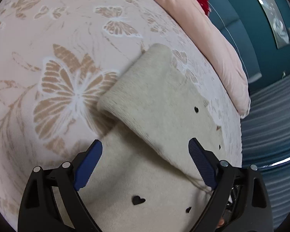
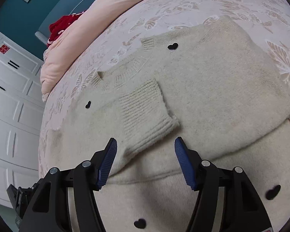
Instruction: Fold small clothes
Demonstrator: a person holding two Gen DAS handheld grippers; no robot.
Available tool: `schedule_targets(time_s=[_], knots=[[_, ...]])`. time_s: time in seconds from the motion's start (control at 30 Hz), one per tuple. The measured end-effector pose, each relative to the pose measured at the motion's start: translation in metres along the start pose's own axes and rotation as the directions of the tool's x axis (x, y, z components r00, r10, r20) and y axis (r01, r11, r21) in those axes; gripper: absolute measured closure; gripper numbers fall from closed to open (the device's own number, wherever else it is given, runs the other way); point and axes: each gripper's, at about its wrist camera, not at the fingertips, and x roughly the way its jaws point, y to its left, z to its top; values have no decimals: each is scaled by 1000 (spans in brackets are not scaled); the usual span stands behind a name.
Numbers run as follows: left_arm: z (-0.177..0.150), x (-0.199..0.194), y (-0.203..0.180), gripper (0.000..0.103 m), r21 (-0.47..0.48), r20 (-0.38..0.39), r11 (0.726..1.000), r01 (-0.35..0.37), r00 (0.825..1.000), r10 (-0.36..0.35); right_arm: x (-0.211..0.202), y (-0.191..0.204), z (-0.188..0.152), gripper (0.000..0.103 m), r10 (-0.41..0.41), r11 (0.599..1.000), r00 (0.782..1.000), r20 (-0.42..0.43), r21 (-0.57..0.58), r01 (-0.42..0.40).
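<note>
Jaws wide on both: left gripper [image 1: 146, 148] and right gripper [image 2: 146, 147] hover released over the cream sweater [image 2: 212, 89], flat on the butterfly bedspread [image 1: 48, 29]. Sleeves [image 2: 145, 112] folded in; body fold remains. Bed edge [image 1: 239, 127] close, open spread beyond.

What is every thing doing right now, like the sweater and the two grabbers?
Cream sweater: lying on the bed, partly folded, sleeve laid across its front.
Sleeve cuff: flat on the sweater's chest, not held.
Left gripper: jaws open, above the sweater, holding nothing.
Right gripper: jaws open, above the sleeve, holding nothing.
Butterfly bedspread: spread flat.
Pink quilt: bunched along the bed's edge.
</note>
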Motion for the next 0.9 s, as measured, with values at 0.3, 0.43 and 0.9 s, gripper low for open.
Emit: schedule_targets(time_s=[0.3, 0.43, 0.9], knots=[[20, 9, 17, 81, -183, 44, 982, 39, 999, -32, -52, 68, 30, 95, 217, 960, 969, 121, -205, -190], [16, 7, 2, 83, -128, 71, 991, 31, 997, -22, -131, 80, 44, 96, 262, 926, 909, 324, -349, -142], [-21, 45, -18, 85, 37, 38, 991, -127, 991, 125, -47, -73, 54, 96, -84, 987, 983, 161, -120, 104]])
